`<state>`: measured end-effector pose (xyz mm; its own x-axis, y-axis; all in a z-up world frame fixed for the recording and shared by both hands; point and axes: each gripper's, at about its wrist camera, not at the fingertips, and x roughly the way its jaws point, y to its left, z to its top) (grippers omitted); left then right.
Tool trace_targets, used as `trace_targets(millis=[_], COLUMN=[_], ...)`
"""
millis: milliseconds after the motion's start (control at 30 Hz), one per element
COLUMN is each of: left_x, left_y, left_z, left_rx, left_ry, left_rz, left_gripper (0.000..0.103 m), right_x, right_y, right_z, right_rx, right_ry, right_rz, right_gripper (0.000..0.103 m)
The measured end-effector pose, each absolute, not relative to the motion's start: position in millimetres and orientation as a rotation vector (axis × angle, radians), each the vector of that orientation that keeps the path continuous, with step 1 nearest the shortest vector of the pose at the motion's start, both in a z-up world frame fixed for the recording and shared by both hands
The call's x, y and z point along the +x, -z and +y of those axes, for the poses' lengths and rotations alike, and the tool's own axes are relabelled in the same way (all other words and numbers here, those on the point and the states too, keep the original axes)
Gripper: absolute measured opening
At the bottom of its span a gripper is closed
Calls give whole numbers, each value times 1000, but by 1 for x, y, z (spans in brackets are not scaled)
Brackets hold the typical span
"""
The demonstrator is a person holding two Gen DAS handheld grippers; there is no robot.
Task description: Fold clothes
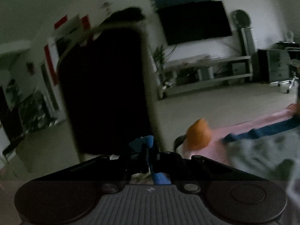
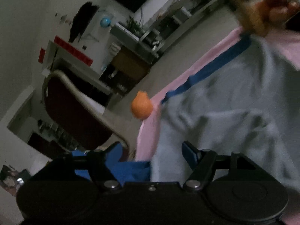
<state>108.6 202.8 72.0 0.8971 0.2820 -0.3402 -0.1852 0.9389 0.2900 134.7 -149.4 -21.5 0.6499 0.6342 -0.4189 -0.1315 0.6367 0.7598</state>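
A grey garment (image 2: 225,112) with a blue trim band (image 2: 206,71) lies on a pink cloth (image 2: 148,135); it also shows in the left wrist view (image 1: 262,150). My left gripper (image 1: 149,150) is shut on a blue edge of the garment (image 1: 159,178). My right gripper (image 2: 151,150) has its jaws spread, with blue and grey fabric (image 2: 131,168) lying between the fingers. A person's hand (image 2: 271,5) holds the far end of the trim. An orange ball-like object (image 2: 141,106) sits at the cloth's edge.
A dark chair (image 1: 105,90) with a pale frame stands close ahead in the left wrist view; it is also in the right wrist view (image 2: 75,112). A wall TV (image 1: 195,22), a low shelf unit (image 1: 206,71) and an office chair (image 1: 288,82) stand behind.
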Motion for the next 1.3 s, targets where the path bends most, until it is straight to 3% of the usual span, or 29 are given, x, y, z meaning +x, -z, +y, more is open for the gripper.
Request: trace_targets(millis=[267, 500, 667, 800, 1000, 1233, 1300], left_x=[107, 132, 130, 111, 94, 134, 145], left_y=[-111, -66, -20, -19, -13, 48, 65], left_z=[48, -80, -135, -87, -6, 55, 72], left_rx=[366, 291, 247, 227, 191, 174, 169], left_ry=[-33, 183, 272, 270, 217, 77, 36], left_rz=[292, 377, 533, 561, 612, 790, 840], left_gripper=[3, 3, 24, 34, 34, 6, 5], right_x=[142, 141, 141, 143, 145, 190, 205], right_y=[45, 56, 59, 58, 48, 63, 81], right_z=[-257, -309, -333, -337, -316, -259, -255], right_rx=[765, 930, 987, 973, 817, 559, 559], right_ry=[-352, -248, -195, -178, -208, -291, -255], right_rz=[736, 686, 657, 644, 644, 864, 932], right_gripper=[71, 71, 71, 71, 72, 73, 63])
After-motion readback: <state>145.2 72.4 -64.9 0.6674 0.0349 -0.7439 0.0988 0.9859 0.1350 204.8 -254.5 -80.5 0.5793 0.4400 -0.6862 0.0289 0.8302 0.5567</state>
